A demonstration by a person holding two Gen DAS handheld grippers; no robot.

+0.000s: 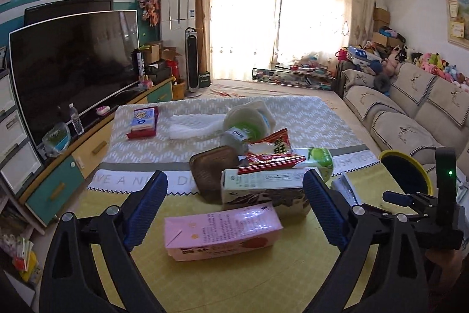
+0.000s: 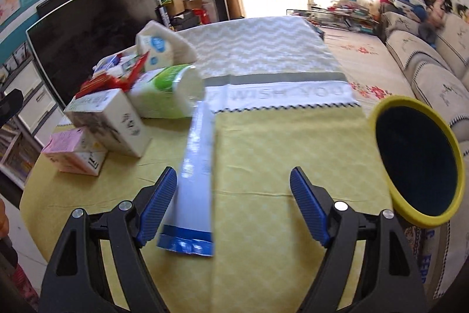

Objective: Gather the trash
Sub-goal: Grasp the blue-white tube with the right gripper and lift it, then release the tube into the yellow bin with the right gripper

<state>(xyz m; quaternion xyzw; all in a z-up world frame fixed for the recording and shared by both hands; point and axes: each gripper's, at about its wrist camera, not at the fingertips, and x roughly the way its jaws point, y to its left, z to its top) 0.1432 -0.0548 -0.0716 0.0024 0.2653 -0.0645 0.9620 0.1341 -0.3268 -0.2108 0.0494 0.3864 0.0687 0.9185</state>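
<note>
From our left wrist view, we see a red-edged tray (image 1: 142, 123) at the far left of the table (image 1: 307, 119) holding a blue-and-white packet (image 1: 143, 119); what else is in it we cannot tell. Right of it lies the heap of trash: a crumpled clear plastic bag (image 1: 190, 126), a brown pouch (image 1: 212, 169), a red snack wrapper (image 1: 269, 151), a white-and-green carton (image 1: 263, 189) on its side, a green-labelled cup (image 1: 318, 160) tipped over, and nearest us a pink carton (image 1: 222, 233) lying flat. Our left gripper (image 1: 234, 207) stands wide apart with nothing clamped; the pink carton lies just ahead, between the lines of its two blue pads (image 1: 146, 210) but not touched by them. At the far right edge sits the yellow-rimmed bin (image 1: 404, 175), its inside dark, so we cannot make out any contents. In our right wrist view, the same heap sits to the upper left, well apart from the fingers. A long blue-and-white flat packet (image 2: 196, 181) stretches along the yellow cloth, its near end just beside the left blue pad (image 2: 158, 210); whether they touch we cannot tell. Our right gripper (image 2: 233, 204) is spread apart and holds nothing. The yellow-rimmed bin (image 2: 416, 166) stands at the table's right edge, just beside the right finger, its mouth tilted toward us and too dark to read.
</note>
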